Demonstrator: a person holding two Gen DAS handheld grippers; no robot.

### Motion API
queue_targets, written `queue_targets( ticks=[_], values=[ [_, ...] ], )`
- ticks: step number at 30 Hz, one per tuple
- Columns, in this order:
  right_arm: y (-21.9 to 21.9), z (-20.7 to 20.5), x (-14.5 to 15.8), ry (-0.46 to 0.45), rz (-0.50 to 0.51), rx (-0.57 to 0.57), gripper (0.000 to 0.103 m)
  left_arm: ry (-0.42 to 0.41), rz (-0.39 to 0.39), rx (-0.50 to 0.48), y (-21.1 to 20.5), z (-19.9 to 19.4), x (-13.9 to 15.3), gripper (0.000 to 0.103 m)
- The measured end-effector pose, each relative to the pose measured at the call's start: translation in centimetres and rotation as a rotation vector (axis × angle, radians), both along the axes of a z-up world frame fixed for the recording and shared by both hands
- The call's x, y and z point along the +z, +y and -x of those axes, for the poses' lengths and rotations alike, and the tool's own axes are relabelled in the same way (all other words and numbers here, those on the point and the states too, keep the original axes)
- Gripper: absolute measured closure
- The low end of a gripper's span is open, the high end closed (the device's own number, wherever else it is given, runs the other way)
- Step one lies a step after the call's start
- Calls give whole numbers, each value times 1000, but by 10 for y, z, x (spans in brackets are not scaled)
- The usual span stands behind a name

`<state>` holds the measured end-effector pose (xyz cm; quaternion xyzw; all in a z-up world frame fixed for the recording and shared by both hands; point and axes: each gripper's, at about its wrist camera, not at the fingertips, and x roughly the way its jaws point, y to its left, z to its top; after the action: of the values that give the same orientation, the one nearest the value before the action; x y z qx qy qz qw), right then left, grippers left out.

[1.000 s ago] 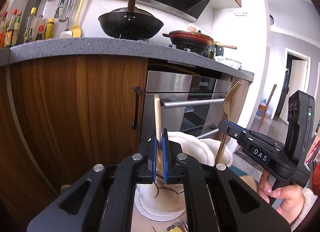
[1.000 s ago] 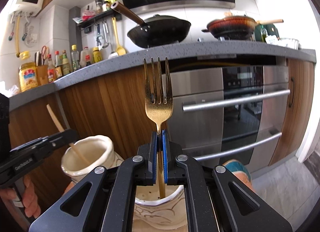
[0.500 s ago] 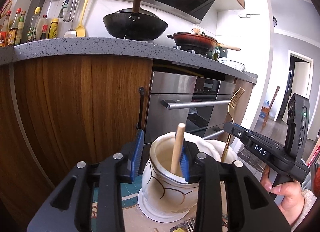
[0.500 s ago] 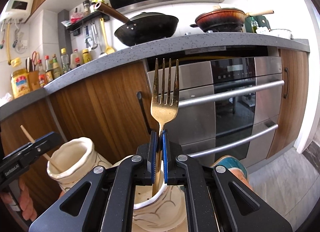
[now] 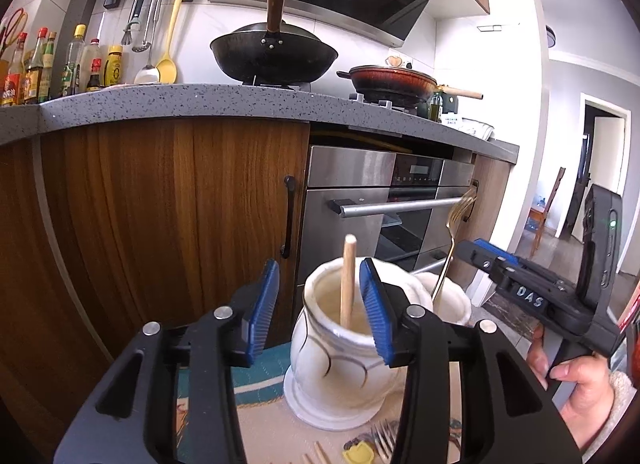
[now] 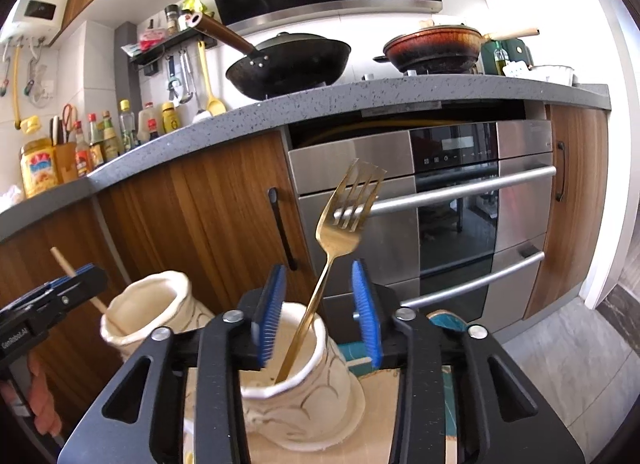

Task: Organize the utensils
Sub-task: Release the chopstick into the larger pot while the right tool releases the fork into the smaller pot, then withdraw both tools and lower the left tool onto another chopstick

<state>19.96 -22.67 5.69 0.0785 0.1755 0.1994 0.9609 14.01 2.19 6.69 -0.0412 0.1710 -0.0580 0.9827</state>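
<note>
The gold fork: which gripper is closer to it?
Right. The right gripper, opening, straddles the gold fork in its jar; the left gripper is at the neighbouring jar.

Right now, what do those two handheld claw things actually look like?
Both are matte black plastic. The left claw and right claw each have two fingers faced with ribbed blue pads and silver rivets. Seen from the left, the right one carries white "DAS" lettering, a green light and a pistol-style handle; a fuzzy cream sleeve shows.
</note>
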Motion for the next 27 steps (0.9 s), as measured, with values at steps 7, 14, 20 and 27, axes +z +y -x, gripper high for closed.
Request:
queue_targets(
  ticks=[7,14,20,27],
  values=[
    [-5,38,-2,6,13,35,34,33,-23,36,5,31,-6,46],
    [-7,80,-10,-27,40,62,6,105,-31,101,16,62,-24,15],
    [-10,98,-21,-20,109,-31,5,184,-65,145,24,81,-48,11],
    [-11,103,-38,13,157,-39,5,375,-5,178,41,90,-92,11]
  ],
)
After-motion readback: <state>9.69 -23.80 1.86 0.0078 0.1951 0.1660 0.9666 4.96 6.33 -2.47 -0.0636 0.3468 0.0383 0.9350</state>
